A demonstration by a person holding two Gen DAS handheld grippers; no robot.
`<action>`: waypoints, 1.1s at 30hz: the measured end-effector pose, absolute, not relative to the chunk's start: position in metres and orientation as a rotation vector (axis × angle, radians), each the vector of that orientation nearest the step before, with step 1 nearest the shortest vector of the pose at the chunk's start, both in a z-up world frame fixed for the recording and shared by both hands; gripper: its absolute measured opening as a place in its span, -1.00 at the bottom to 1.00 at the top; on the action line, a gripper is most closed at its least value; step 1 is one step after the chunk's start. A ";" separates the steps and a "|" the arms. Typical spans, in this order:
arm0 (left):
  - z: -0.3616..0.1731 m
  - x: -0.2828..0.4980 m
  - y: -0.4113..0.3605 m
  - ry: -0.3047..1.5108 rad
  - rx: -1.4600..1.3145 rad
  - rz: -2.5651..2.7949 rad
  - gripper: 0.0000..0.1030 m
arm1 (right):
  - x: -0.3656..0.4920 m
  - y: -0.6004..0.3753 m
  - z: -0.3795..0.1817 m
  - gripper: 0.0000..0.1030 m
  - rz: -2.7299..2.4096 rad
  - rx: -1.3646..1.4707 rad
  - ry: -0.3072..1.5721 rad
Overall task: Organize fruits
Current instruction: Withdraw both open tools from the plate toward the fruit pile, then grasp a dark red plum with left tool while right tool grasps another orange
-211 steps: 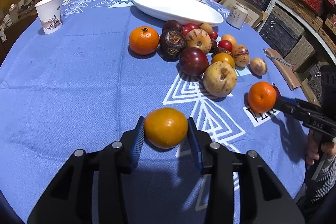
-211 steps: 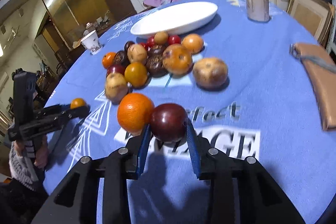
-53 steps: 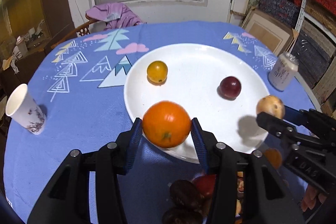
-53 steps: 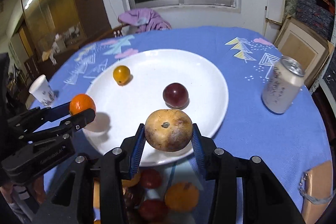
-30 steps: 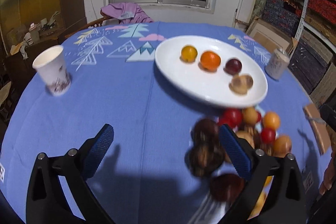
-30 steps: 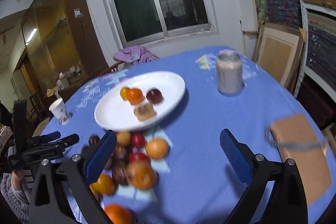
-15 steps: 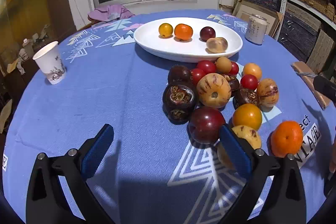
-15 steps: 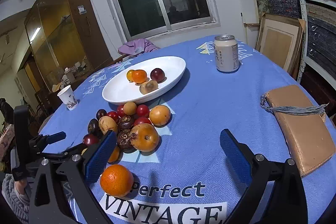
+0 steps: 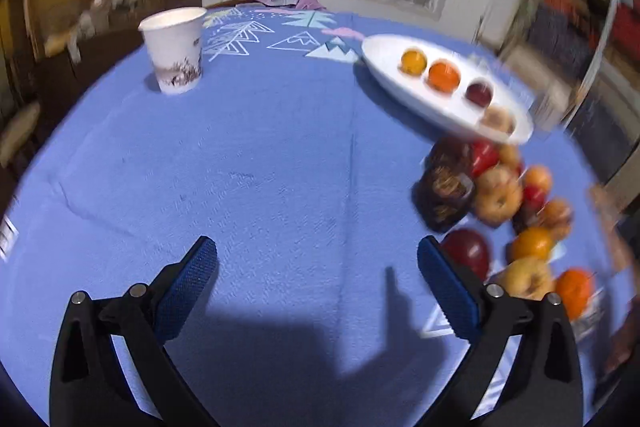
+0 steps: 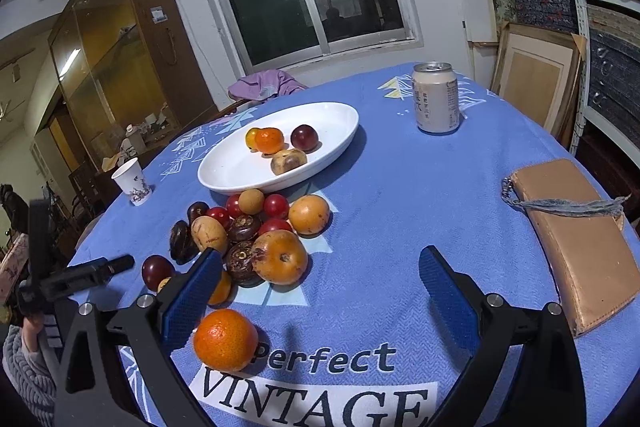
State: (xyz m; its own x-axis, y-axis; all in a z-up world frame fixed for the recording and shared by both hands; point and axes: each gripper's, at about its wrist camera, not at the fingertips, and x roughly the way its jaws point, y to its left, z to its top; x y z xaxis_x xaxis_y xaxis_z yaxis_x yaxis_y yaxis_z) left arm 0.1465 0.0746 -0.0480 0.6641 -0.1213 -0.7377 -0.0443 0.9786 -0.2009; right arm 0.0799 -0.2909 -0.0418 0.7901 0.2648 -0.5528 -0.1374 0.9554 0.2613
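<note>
A white oval plate holds several fruits: a yellow one, an orange, a dark plum and a brown fruit. It also shows in the left wrist view. A pile of mixed fruits lies in front of the plate on the blue tablecloth; in the left wrist view the pile is blurred at the right. A loose orange lies just inside my right gripper's left finger. My right gripper is open and empty. My left gripper is open and empty over bare cloth.
A paper cup stands at the far left of the table. A drinks can stands behind the plate to the right. A tan wallet lies at the right edge. The left gripper shows in the right wrist view.
The left wrist view has swung left, so the fruit pile now sits at its right edge and is blurred. The right gripper has moved a little closer to the pile. Both stay open.
</note>
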 end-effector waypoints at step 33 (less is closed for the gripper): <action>-0.060 0.108 -0.032 0.843 0.194 -0.389 0.92 | 0.070 -0.236 -0.055 0.63 0.450 0.010 0.801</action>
State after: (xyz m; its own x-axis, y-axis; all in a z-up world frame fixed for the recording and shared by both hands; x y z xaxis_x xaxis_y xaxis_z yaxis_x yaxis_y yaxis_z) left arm 0.1080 -0.0320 -0.0602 0.6008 -0.2571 -0.7569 0.4091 0.9124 0.0147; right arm 0.0703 -0.2358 -0.0546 0.6067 0.3932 -0.6909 -0.3856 0.9056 0.1768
